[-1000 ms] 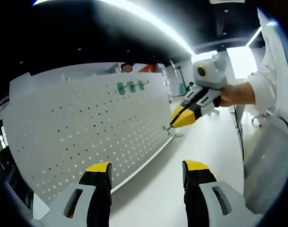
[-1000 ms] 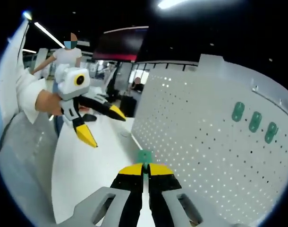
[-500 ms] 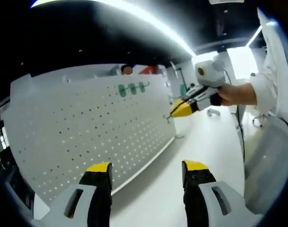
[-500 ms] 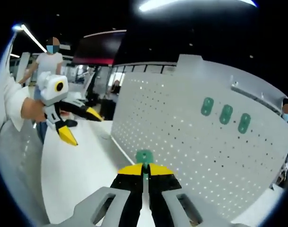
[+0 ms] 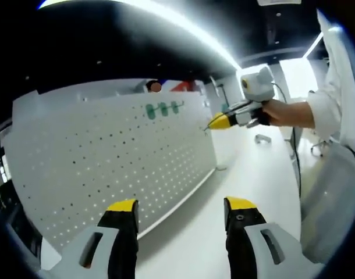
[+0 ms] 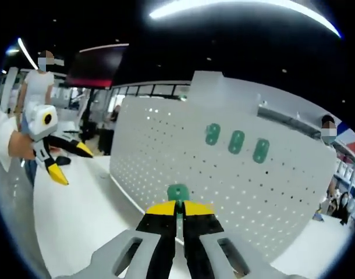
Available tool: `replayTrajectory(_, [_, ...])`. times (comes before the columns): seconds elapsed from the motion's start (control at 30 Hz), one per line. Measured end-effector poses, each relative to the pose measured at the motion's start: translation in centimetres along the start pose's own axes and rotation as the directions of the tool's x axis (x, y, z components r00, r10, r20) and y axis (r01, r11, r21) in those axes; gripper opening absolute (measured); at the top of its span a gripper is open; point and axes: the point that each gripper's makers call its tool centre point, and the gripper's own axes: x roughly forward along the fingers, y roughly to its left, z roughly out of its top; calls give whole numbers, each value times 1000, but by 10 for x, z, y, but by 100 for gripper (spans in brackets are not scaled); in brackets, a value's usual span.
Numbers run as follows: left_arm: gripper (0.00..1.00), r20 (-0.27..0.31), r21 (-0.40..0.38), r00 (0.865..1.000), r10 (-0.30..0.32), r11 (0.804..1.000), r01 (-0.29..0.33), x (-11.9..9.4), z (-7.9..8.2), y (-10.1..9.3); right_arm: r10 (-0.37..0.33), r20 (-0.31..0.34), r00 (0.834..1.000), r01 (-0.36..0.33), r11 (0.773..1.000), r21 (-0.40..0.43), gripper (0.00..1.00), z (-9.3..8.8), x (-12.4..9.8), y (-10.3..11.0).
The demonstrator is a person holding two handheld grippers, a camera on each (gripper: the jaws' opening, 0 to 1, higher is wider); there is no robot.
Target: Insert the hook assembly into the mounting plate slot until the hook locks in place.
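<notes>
- Landmark: we take the white perforated mounting plate as reference; it stands upright on the white table and also shows in the left gripper view.
- Three green hooks already sit in a row high on the plate face; in the left gripper view they read as three small green marks near the plate's upper far end.
- We see the right gripper in front of the plate, below the row of three hooks, its yellow-tipped jaws pressed together on the stem of a green hook assembly.
- The hook assembly's rounded green head stands just above the jaw tips, set against the plate face; we cannot tell whether it touches the plate.
- In the left gripper view the right gripper is held by a hand in a white sleeve, level with the plate's far edge, tips pointing toward the plate; a thin wire part juts from the tips.
- The left gripper sits near the plate's lower edge, over the table, jaws spread wide apart with nothing between them.
- In the right gripper view the left gripper hangs well off the plate's left end, jaws likewise parted.
- Beyond the plate's left end, a person in a white top stands in the background.
</notes>
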Motion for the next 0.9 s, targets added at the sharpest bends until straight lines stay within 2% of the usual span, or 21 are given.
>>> replayTrajectory(0.23, [61,-2,-2,1000,4,1000,-4,0,-1,1,-95,25,995,94,995,24,0,4,-6,-29])
replayTrajectory(0.33, [61,-1,-2,1000,5,1000,-5,0,-1,2,-153,45,987,151,988,44,0,8,-9,-44])
replayTrajectory(0.5, [60,-3,-3,1000,3,1000,-3,0,-2,1,-206,64,976,203,978,57,0,14,-10,-60])
replayTrajectory(0.67, [60,-3,-3,1000,5,1000,-5,0,-2,2,-271,87,959,265,961,76,0,20,-12,-77])
replayTrajectory(0.9, [60,-6,-2,1000,5,1000,-5,0,-3,2,-379,100,920,367,923,119,0,25,-15,-104])
